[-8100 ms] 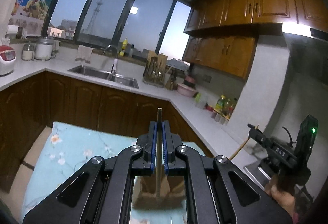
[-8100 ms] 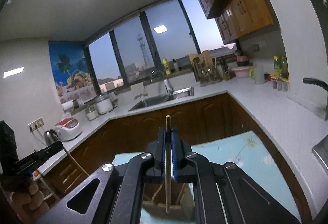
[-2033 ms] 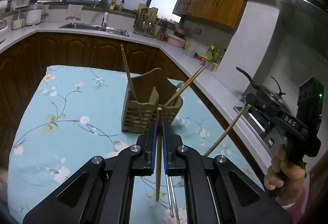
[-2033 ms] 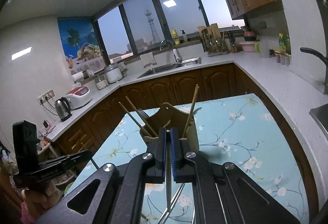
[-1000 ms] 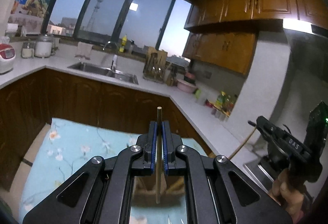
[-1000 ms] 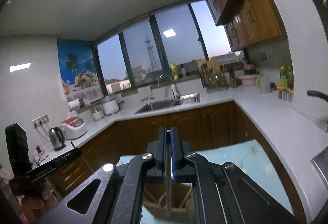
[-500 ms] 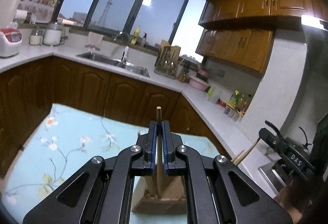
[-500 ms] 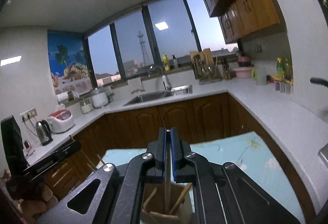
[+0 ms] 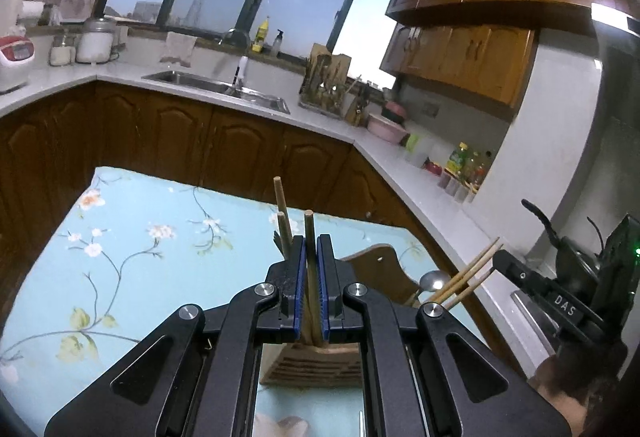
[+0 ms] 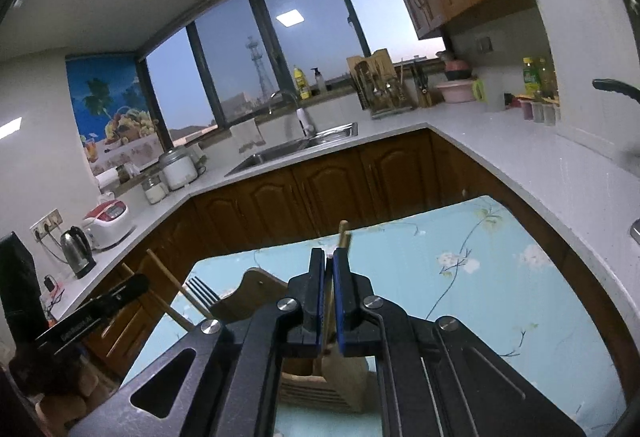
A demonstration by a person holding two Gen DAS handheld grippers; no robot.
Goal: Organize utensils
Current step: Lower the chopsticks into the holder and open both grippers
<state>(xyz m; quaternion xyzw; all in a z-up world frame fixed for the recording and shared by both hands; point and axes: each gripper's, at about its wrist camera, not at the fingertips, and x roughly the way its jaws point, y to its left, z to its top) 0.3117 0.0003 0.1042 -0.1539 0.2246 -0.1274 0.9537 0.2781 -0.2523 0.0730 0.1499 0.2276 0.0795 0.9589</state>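
1. Left gripper [image 9: 311, 249] clamped on a wooden chopstick [image 9: 308, 233], upright above the wooden utensil holder [image 9: 310, 361] on the bench [image 9: 120, 237].
2. Right gripper [image 10: 328, 269] clamped on a second chopstick [image 10: 342, 235].
3. Judgement: lower each straight down; release once seated.
4. Obstruction: chopsticks [image 9: 466, 279] at 3 o'clock and a fork [image 10: 202, 295] already fill compartments.
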